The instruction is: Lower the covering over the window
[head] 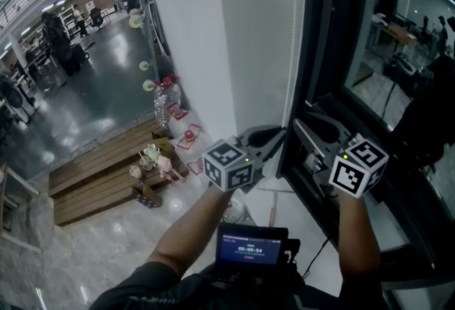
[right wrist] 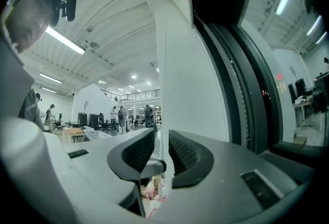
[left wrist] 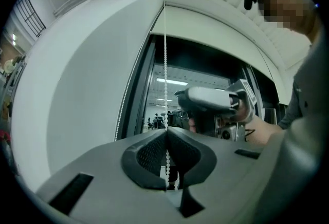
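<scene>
The left claw pinches the vertical bead chain, which hangs at centre frame from the rolled-up covering above. The right claw is spread and empty, just right of the chain, likely to regrip higher.

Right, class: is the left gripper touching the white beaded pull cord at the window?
Touching. In the left gripper view, the left gripper is shut on the white beaded pull cord, which runs straight down between its closed jaws.

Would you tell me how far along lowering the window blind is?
Done: nothing visible; the window glass is uncovered, roller blind up top. In hand: left gripper shut on the bead chain; right gripper open, empty. Left: drawing the blind down over the glass.
</scene>
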`<action>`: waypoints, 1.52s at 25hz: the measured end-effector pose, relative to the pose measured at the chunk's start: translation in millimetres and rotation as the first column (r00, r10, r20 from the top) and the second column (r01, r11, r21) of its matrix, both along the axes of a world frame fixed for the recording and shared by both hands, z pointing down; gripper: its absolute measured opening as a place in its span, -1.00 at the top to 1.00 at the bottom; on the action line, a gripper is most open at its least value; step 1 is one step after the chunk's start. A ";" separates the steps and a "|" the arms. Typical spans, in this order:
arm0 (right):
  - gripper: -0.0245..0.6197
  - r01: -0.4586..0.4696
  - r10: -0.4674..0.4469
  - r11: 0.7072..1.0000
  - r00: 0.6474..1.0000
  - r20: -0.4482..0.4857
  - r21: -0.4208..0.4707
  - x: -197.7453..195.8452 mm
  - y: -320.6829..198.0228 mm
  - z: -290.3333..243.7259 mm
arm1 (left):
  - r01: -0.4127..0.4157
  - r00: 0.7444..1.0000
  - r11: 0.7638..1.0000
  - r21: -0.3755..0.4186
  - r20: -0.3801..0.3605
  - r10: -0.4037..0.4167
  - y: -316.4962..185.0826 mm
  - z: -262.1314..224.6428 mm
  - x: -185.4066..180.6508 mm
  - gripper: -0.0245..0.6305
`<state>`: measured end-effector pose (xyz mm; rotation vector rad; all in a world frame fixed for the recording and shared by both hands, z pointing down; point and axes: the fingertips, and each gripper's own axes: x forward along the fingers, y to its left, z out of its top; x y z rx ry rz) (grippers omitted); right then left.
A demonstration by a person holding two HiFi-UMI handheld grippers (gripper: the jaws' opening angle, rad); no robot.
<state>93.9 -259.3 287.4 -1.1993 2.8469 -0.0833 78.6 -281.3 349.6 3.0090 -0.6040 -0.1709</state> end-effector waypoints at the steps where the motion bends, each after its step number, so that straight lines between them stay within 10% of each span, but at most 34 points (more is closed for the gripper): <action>1: 0.60 -0.002 0.001 1.000 1.000 0.007 0.019 -1.0 0.4 -9.2 | -0.002 1.000 1.000 0.008 0.006 0.002 2.0 0.2 1.0 0.91; 38: 0.92 0.032 -0.030 0.999 0.995 0.094 -0.018 -17.8 -37.1 2.0 | -0.005 0.995 0.999 -0.040 0.100 0.009 2.7 52.7 9.7 0.91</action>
